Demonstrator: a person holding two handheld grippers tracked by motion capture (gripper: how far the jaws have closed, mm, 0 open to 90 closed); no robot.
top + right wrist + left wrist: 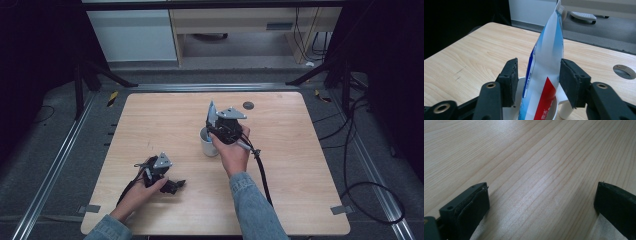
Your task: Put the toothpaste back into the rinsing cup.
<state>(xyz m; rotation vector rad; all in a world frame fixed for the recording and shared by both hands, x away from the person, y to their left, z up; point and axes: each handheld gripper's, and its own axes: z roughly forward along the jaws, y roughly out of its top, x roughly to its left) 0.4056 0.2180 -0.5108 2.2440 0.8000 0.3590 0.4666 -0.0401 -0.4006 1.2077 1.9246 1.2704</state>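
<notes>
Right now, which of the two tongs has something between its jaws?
The right tongs: a white, blue and red tube standing in the white cup sits between them. The left tongs frame bare wood.

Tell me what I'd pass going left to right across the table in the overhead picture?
Left gripper low on the wood, then the white cup under the right gripper, then the small round hole near the far edge.

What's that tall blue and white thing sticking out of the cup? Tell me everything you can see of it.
It looks like a toothpaste tube, soft and glossy, white fading to blue, with a red patch and a dark blue stripe low down. It stands nearly upright in a white cup, flat crimped end up, lower end hidden inside. The right tool has one black jaw on each side of it; the right jaw seems to touch the tube's edge, and a gap shows at the left.
</notes>
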